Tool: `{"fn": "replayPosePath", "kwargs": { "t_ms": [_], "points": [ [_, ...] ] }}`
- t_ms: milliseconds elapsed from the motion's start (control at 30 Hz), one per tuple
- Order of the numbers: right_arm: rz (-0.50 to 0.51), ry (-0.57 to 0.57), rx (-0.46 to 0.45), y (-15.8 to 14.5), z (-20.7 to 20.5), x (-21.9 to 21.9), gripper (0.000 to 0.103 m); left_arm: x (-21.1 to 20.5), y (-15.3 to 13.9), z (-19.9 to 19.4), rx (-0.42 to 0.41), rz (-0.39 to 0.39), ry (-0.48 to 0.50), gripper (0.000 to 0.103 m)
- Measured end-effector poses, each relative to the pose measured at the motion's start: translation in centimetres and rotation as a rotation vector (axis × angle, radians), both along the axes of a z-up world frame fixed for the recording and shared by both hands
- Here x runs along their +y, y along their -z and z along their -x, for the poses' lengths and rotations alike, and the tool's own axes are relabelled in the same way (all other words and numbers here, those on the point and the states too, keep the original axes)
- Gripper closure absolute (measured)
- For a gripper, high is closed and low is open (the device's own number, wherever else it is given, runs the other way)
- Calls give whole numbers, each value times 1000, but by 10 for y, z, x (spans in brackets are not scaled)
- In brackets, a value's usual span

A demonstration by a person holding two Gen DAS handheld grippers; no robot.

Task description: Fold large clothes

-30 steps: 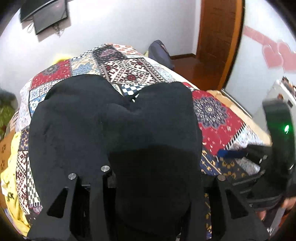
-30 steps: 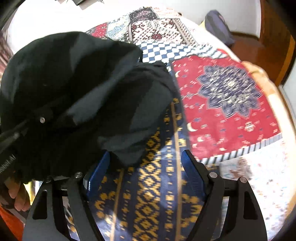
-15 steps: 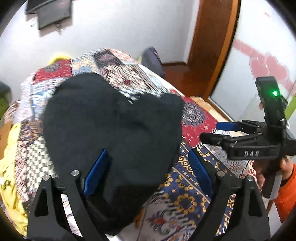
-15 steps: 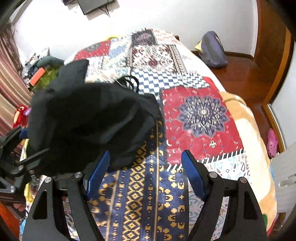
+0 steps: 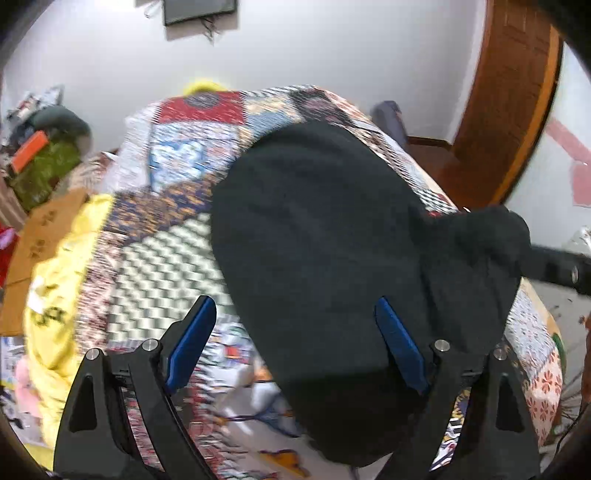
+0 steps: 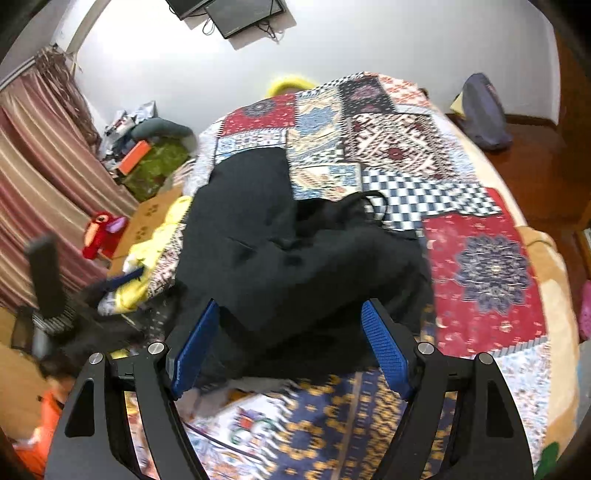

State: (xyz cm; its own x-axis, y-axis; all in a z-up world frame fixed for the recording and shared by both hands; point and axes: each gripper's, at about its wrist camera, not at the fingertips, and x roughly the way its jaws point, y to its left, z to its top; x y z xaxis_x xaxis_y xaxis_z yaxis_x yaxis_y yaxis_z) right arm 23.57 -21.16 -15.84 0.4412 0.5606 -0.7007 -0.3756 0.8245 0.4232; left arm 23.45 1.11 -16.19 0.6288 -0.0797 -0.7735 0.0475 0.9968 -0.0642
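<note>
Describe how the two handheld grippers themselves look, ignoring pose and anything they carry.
Both are alike. The left gripper and the right gripper each have two matte black finger arms with triangular cut-outs and silver round screw heads. Each finger ends in a flat blue textured pad. In the right wrist view, an orange sleeve shows low at the left edge. No cables on the grippers are visible.

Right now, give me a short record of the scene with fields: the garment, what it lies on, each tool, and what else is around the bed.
garment: black garment, bunched in a loose heap, not flat
surface: patchwork bedspread on the bed
left tool: open, holding nothing, blue pads over the garment's near edge
right tool: open, holding nothing, pads apart at the garment's near edge
beside bed: yellow cloth, red toy, striped curtain
wall: dark screen
</note>
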Motion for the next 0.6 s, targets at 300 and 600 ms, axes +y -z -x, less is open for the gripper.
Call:
{"fn": "replayPosePath", "kwargs": {
  "t_ms": [300,600],
  "points": [
    [44,14,80,14,-27,23,24,-22,17,0,-23,-12,25,13],
    [157,-116,-142,-15,-6,42,75,-19,16,0,-31,8,43,11]
  ]
}}
